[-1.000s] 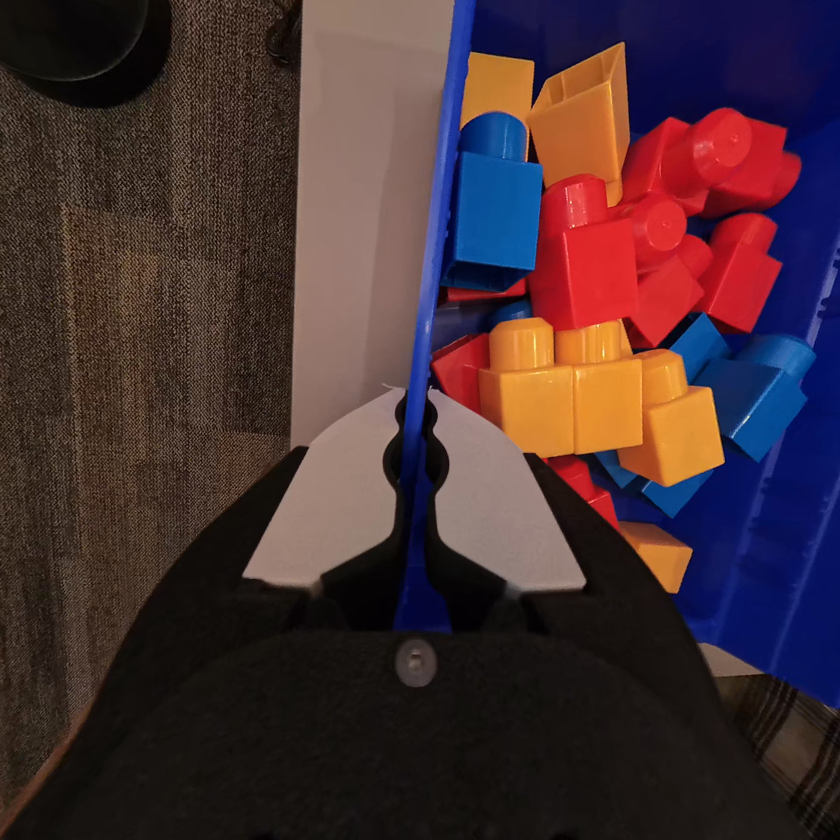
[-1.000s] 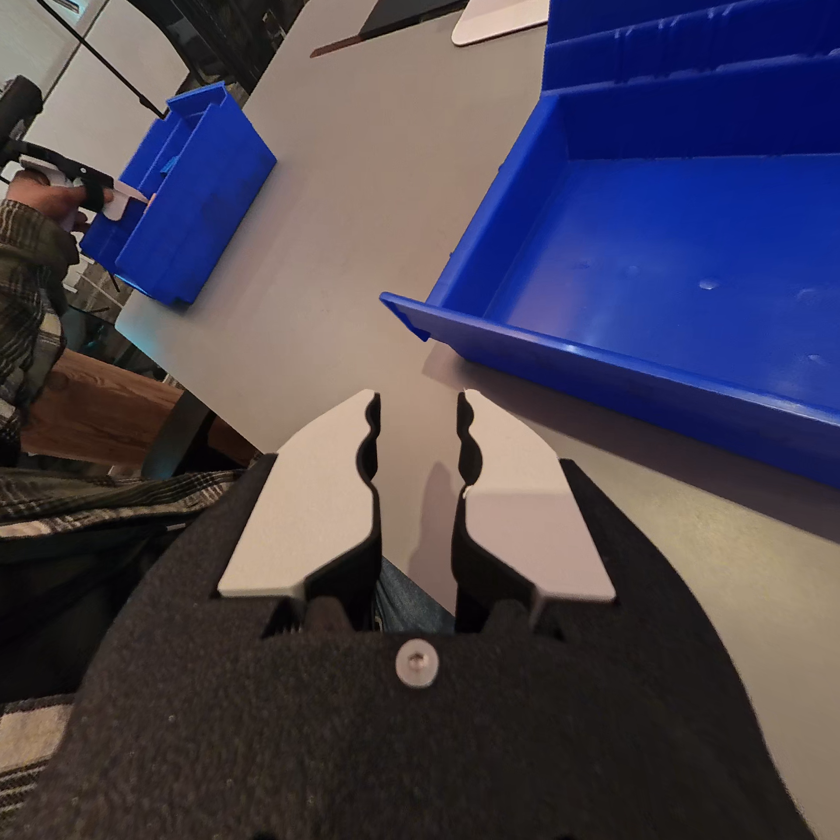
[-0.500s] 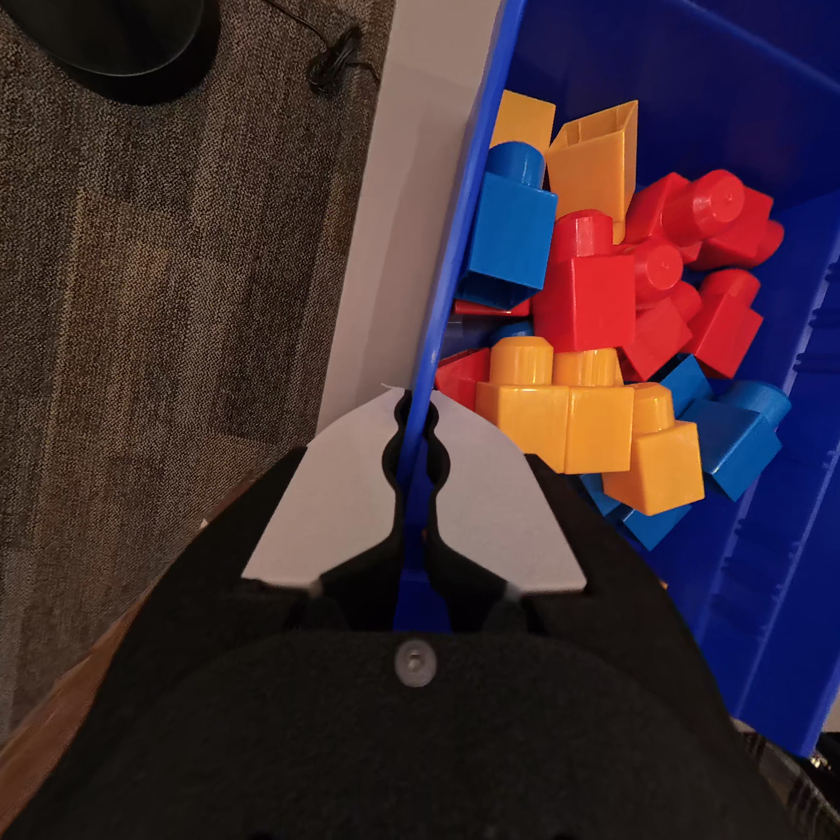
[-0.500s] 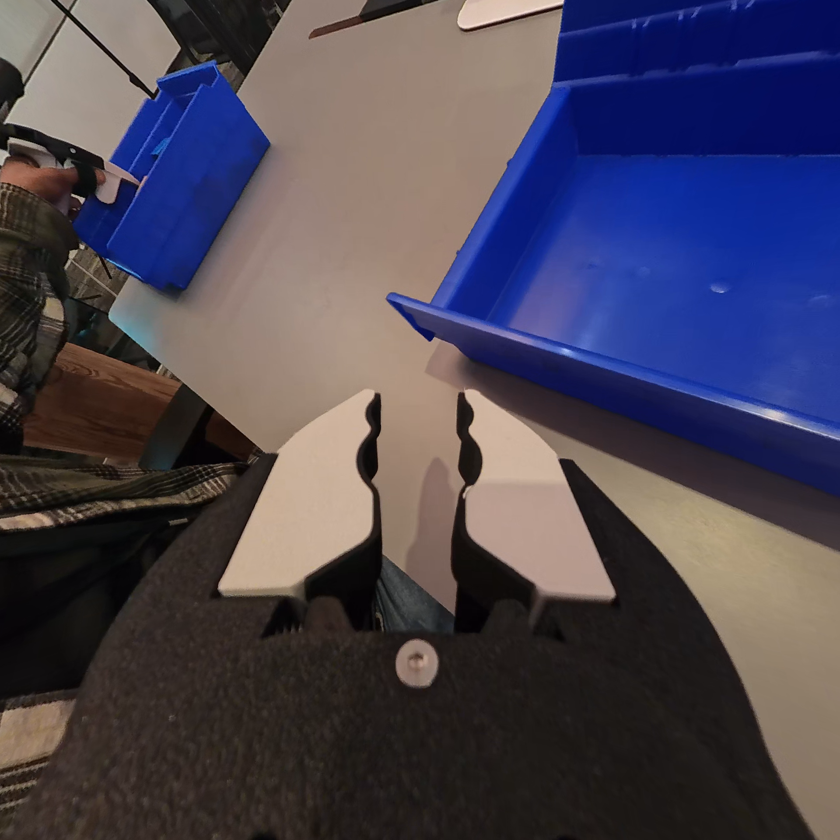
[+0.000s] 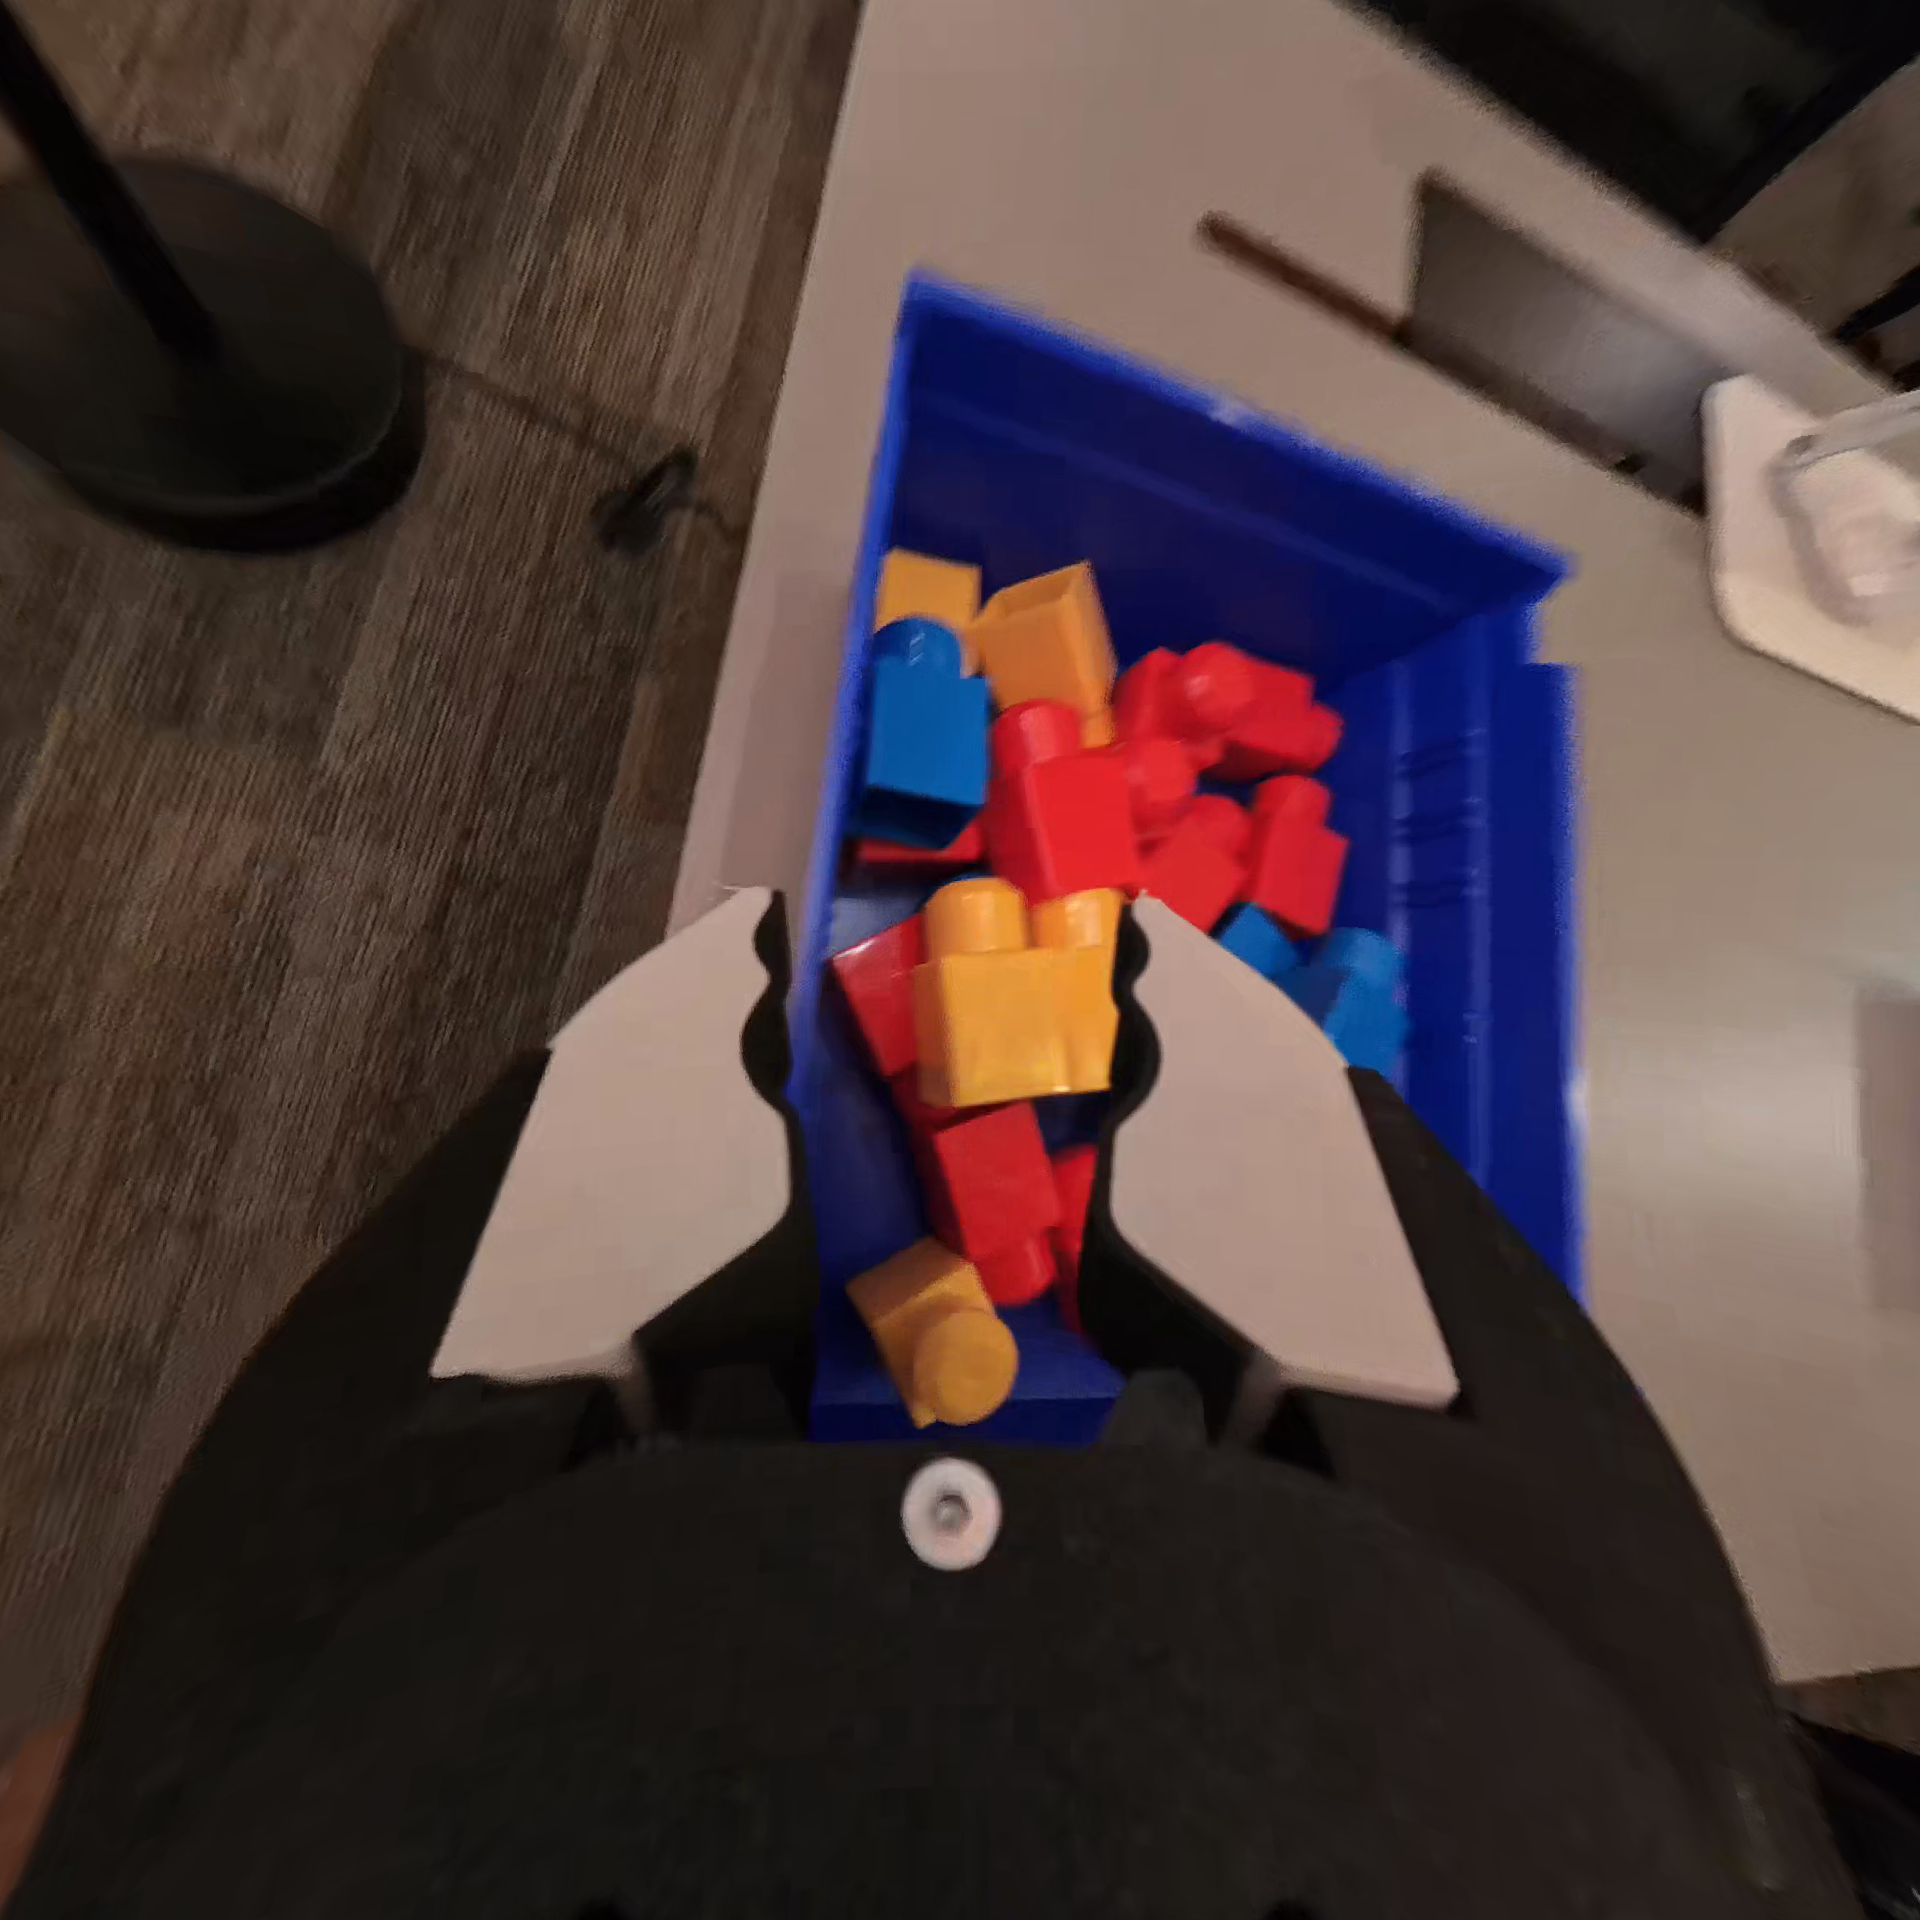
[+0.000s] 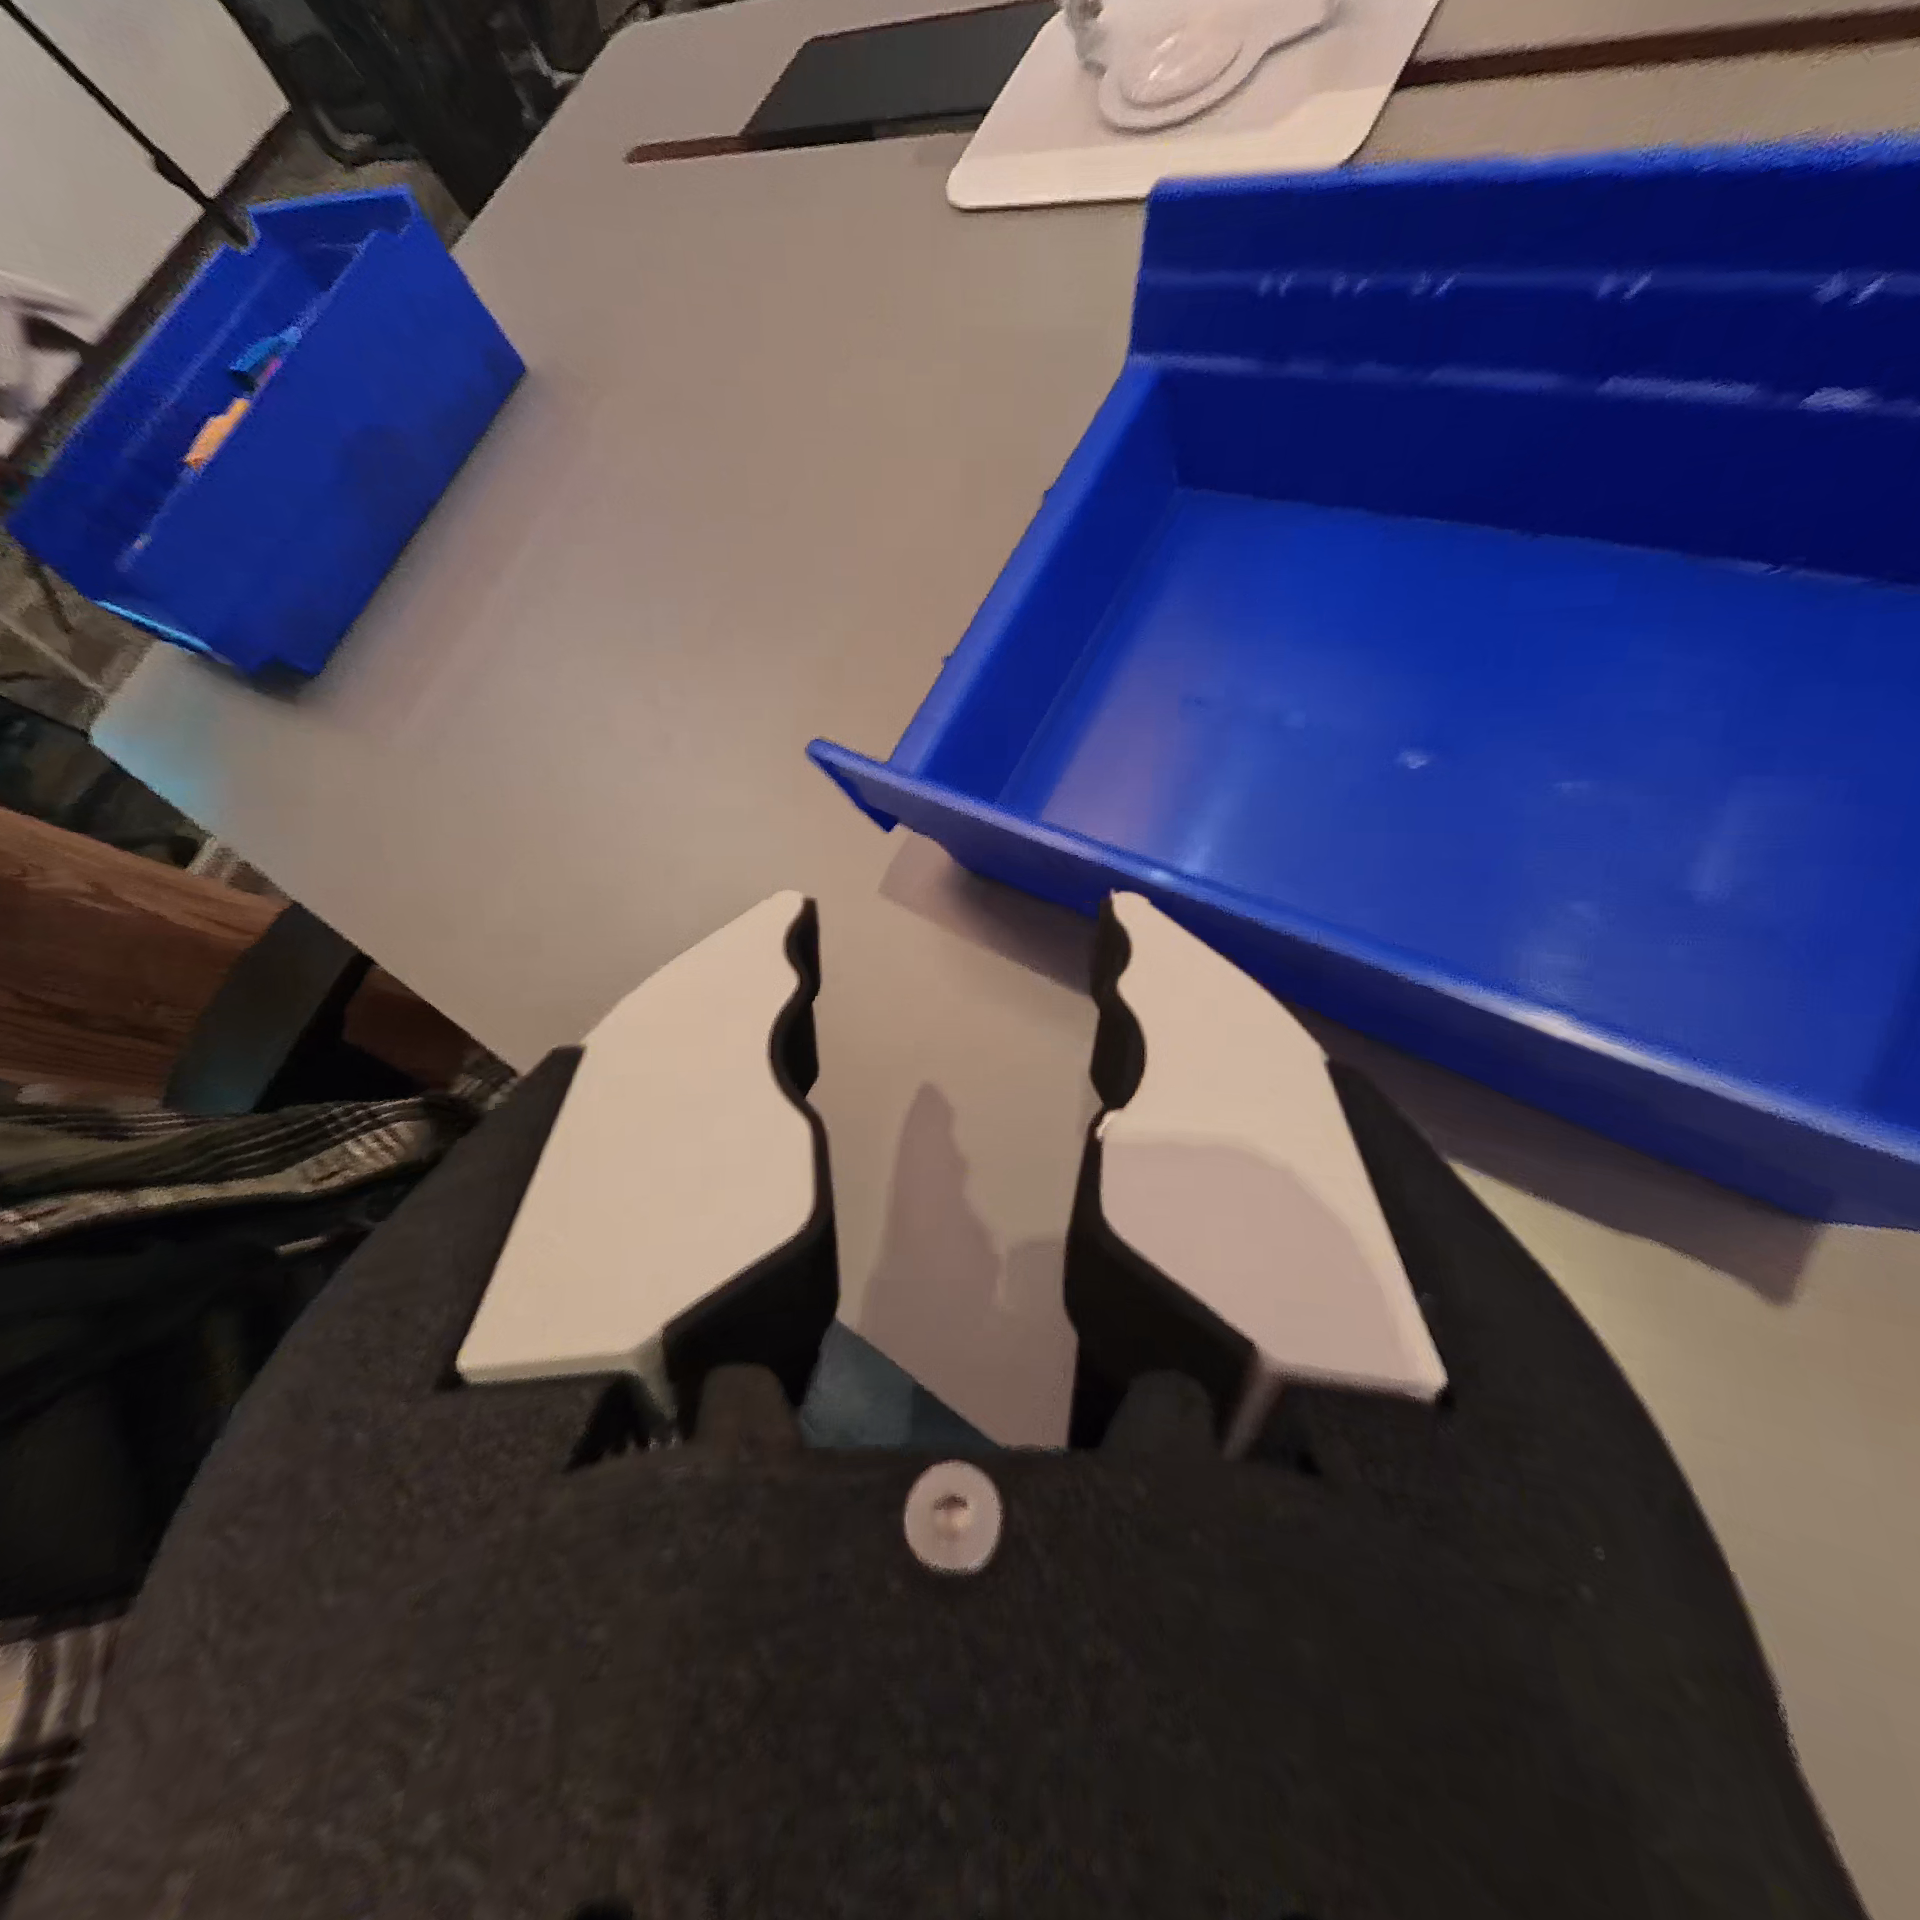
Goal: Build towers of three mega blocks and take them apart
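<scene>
In the left wrist view a blue bin (image 5: pixel 1455 790) on the grey table holds several red, yellow and blue mega blocks. My left gripper (image 5: pixel 951 914) is open above the bin's near end, its fingers framing a yellow two-stud block (image 5: pixel 1013 1013) without touching it. A blue block (image 5: pixel 925 727) and a red block (image 5: pixel 1060 810) lie farther in. In the right wrist view my right gripper (image 6: pixel 956 914) is open and empty above the table's near edge, just left of an empty blue tray (image 6: pixel 1455 727). The block bin also shows at far left there (image 6: pixel 312 499).
The grey table (image 6: pixel 727 468) has a white mat with a clear object (image 6: pixel 1174 104) and a dark flat panel (image 6: pixel 883 94) at the back. The table's left edge drops to carpet, where a black round stand base (image 5: pixel 197 364) sits. A plaid sleeve (image 6: pixel 208 1143) lies lower left. My right fingertips sit around 75 centimeters from my left ones.
My left gripper let go of the bin's left wall, opened, and pulled back and up over the blocks. My right gripper opened wider and tilted slightly, so more of the tray's back shows.
</scene>
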The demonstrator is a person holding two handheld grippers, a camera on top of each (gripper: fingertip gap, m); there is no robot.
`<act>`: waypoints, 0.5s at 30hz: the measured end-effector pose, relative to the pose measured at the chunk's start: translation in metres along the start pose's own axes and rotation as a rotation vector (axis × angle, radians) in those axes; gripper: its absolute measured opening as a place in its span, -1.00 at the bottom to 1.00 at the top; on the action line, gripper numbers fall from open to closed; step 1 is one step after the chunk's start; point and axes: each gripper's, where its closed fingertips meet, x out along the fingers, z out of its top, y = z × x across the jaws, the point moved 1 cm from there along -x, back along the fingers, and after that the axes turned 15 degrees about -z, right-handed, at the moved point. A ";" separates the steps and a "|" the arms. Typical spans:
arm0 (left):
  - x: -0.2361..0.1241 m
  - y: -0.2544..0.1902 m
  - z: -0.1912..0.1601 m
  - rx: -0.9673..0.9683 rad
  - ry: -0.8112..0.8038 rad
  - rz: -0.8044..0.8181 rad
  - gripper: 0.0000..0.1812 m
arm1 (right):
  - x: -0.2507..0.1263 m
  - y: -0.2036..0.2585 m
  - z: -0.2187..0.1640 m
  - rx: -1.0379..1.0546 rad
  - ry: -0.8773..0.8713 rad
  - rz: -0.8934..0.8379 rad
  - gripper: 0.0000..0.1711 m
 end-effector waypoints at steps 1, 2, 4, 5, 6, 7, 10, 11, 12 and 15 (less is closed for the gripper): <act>-0.005 -0.017 0.007 0.044 -0.020 -0.033 -0.30 | -0.002 -0.004 0.005 -0.032 -0.012 -0.014 -0.42; -0.009 -0.036 0.012 0.096 -0.030 -0.064 -0.27 | -0.003 -0.008 0.008 -0.081 -0.017 -0.024 -0.42; -0.014 -0.080 0.015 0.215 -0.023 -0.104 -0.20 | 0.002 -0.012 0.011 -0.216 0.004 -0.023 -0.42; -0.015 -0.103 0.015 0.283 -0.013 -0.121 -0.19 | 0.006 -0.011 0.011 -0.299 0.028 -0.010 -0.42; -0.014 -0.128 0.013 0.353 -0.002 -0.138 -0.19 | 0.011 -0.011 0.010 -0.390 0.059 0.006 -0.40; -0.012 -0.152 0.010 0.418 0.007 -0.156 -0.18 | 0.017 -0.011 0.009 -0.483 0.095 0.016 -0.38; -0.002 -0.218 -0.007 0.556 0.044 -0.242 -0.17 | 0.041 -0.016 -0.001 -0.744 0.249 0.031 -0.32; 0.003 -0.237 -0.014 0.582 0.064 -0.275 -0.17 | 0.049 -0.018 -0.004 -0.815 0.304 0.037 -0.33; 0.009 -0.252 -0.023 0.603 0.089 -0.308 -0.17 | 0.057 -0.019 -0.007 -0.874 0.351 0.046 -0.37; 0.023 -0.289 -0.046 0.670 0.145 -0.383 -0.19 | 0.076 -0.018 -0.021 -1.001 0.477 0.114 -0.70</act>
